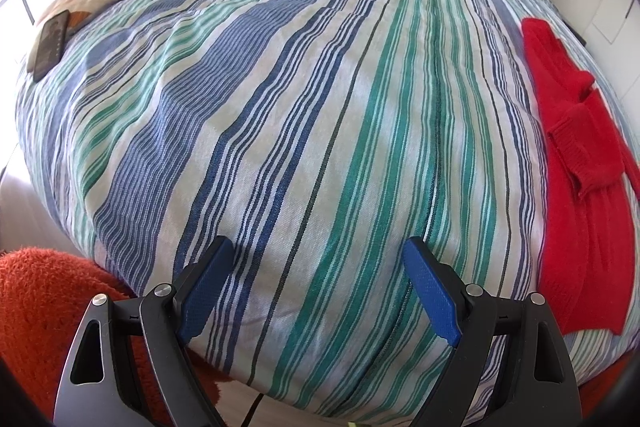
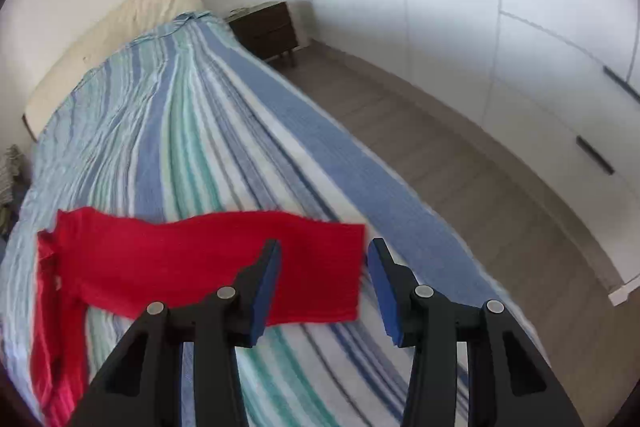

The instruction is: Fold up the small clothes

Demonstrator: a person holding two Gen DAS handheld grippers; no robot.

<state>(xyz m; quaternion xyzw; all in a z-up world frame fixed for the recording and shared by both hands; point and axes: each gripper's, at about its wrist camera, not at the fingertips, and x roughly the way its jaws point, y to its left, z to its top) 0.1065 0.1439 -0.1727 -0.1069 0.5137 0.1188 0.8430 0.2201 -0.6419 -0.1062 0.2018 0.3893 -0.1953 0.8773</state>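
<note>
On the striped bed (image 2: 192, 131) I see the red knit sweater (image 2: 168, 259), soft, light, floppy; I'd pinch its hem corners. My right gripper (image 2: 324, 267) and left gripper (image 1: 320, 267) hang released, empty.

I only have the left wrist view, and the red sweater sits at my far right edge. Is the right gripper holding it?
Observer: No. In the right wrist view the right gripper is open, nothing between its pads, with the red sweater lying on the striped bedspread behind its fingers.
Operator: What is past that side of the bed?
Observer: Bare wood floor, then white wardrobe doors.
Operator: Anything near the headboard there?
Observer: A dark bedside cabinet stands beside the bed's far corner.
Operator: And my own gripper?
Observer: The left gripper is open over the bedspread, holding nothing.
</note>
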